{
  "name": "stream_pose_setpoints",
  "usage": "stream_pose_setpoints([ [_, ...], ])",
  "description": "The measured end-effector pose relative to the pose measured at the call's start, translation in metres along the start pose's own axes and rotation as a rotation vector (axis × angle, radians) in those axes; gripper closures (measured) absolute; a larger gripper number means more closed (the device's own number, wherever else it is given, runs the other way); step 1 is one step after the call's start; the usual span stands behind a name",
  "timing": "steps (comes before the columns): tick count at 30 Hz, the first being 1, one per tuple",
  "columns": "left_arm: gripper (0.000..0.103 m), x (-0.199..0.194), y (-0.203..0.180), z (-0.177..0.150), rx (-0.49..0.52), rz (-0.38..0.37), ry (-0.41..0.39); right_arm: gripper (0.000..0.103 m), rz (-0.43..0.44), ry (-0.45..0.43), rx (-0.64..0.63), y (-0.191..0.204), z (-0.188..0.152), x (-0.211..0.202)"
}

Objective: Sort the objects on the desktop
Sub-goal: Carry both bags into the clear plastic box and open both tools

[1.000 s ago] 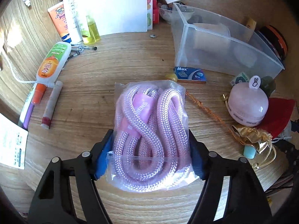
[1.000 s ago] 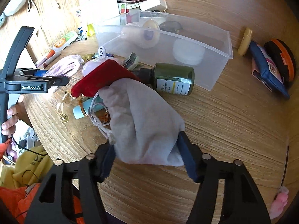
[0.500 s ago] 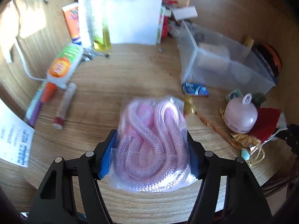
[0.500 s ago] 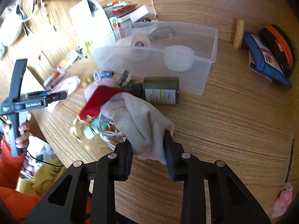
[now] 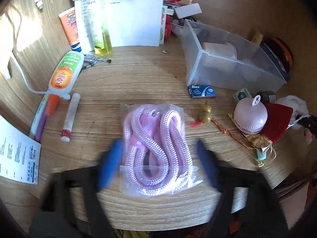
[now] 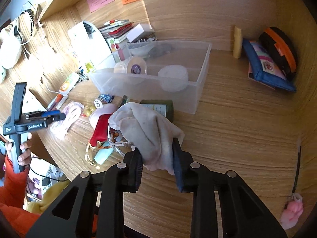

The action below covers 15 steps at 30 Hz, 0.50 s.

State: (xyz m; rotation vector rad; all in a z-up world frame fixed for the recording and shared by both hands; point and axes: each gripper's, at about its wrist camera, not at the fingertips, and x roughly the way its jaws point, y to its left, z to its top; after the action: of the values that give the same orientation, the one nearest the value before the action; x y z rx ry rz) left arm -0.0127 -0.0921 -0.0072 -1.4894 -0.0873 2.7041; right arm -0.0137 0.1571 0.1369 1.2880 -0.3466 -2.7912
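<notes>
On the desk (image 5: pixel 150 79), left gripper (image 5: pixel 158 162) spread beside rope bag (image 5: pixel 156 146); right gripper (image 6: pixel 157 158) pinching cloth (image 6: pixel 146 127).

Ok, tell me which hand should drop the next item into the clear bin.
Right. The right gripper is clamped on the grey cloth pouch, near the clear bin. The left gripper has just opened off the bagged pink rope.

Pink braided rope in clear bag (image 5: pixel 156 150) flat on desk, grey cloth pouch (image 6: pixel 150 132) pinched & lifted, clear bin (image 6: pixel 200 79) behind
</notes>
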Motion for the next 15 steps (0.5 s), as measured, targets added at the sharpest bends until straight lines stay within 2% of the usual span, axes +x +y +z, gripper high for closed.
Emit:
stream_pose_setpoints([
  [3, 0.01, 0.002, 0.004, 0.0, 0.019, 0.046, 0.001, 0.079, 0.031, -0.009, 0.015, -0.003, 0.006, -0.007],
  [6, 0.01, 0.012, 0.005, -0.002, 0.024, 0.054, 0.033, 0.079, 0.056, -0.026, 0.026, -0.003, 0.013, -0.017],
  [9, 0.007, 0.022, 0.005, -0.001, 0.023, 0.021, 0.058, 0.079, 0.029, -0.062, 0.011, 0.0, 0.018, -0.028],
  [13, 0.007, 0.043, -0.001, 0.001, 0.058, 0.033, 0.106, 0.079, 0.01, -0.092, 0.017, -0.002, 0.025, -0.039],
  [14, 0.001, 0.048, -0.003, 0.002, 0.069, 0.05, 0.109, 0.079, 0.004, -0.1, 0.02, -0.003, 0.027, -0.041],
  [15, 0.0, 0.049, -0.005, 0.002, 0.075, 0.057, 0.088, 0.079, 0.001, -0.105, 0.022, -0.003, 0.029, -0.043],
])
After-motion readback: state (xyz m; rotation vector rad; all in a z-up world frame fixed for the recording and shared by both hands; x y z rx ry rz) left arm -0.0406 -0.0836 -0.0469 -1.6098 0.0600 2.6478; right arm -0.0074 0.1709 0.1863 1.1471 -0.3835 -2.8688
